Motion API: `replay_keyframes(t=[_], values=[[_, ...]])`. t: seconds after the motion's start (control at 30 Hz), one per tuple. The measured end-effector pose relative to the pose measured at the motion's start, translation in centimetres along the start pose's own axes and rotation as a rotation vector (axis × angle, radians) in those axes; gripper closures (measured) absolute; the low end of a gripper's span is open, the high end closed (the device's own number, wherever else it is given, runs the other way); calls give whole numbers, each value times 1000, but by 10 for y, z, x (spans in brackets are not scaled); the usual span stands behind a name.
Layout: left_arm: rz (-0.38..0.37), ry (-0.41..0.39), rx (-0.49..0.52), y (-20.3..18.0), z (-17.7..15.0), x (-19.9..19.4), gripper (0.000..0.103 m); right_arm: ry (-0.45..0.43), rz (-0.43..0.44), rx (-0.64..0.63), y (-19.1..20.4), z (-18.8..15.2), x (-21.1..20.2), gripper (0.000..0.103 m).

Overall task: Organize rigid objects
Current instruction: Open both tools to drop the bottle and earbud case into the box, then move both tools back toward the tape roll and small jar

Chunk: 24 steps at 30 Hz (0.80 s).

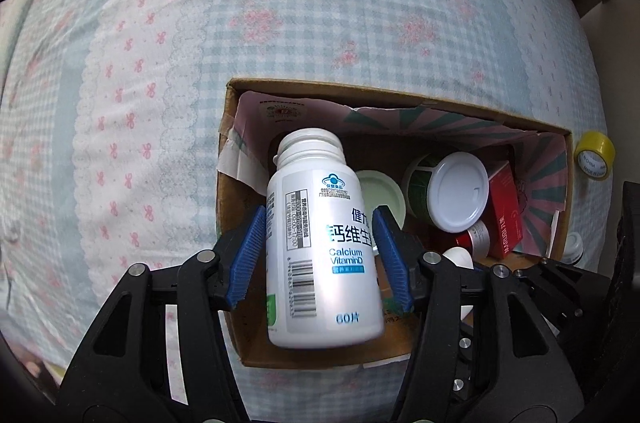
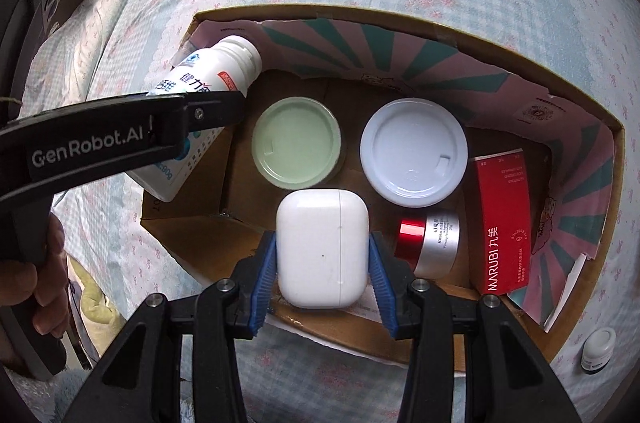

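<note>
L gripper [image 1: 320, 247]: pointed straight down over cardboard box [image 1: 230, 223] on bed [image 1: 160, 63]; jaws parted, pads just beside white calcium bottle [image 1: 320, 243], not pressed on it; bottle tilted at box's left wall. R gripper [image 2: 322, 263]: angled steeply down, clamped on white earbud case [image 2: 320, 247] above box interior w/ green lid [image 2: 296, 143], white lid [image 2: 414, 151], red carton [image 2: 504, 219].
</note>
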State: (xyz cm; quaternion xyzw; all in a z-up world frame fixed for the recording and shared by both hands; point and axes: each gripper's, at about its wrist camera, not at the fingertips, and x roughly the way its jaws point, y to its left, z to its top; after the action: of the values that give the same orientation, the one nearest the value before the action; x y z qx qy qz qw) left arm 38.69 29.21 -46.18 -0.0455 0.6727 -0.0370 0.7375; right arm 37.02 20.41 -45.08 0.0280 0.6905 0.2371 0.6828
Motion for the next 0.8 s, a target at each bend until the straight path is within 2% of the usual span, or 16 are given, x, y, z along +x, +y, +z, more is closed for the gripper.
replay_keyframes(t=[0.03, 0.07, 0.13, 0.2, 0.5, 0.8], values=[[-4, -12, 4, -1, 1, -4, 11, 8, -7, -14, 2, 0, 3, 62], [-16, -35, 4, -1, 1, -9, 1, 15, -8, -26, 3, -1, 5, 62], [-5, -47, 14, -2, 2, -16, 0, -9, 35, -16, 2, -4, 4, 49], [-2, -46, 16, 0, 0, -21, 0, -27, 45, 3, 0, -8, 2, 2], [3, -56, -64, 20, -17, -36, 0, -60, 51, 58, -11, -27, -10, 0], [9, -116, -37, 13, -27, -68, 0, -126, 29, 62, -6, -32, -39, 0]])
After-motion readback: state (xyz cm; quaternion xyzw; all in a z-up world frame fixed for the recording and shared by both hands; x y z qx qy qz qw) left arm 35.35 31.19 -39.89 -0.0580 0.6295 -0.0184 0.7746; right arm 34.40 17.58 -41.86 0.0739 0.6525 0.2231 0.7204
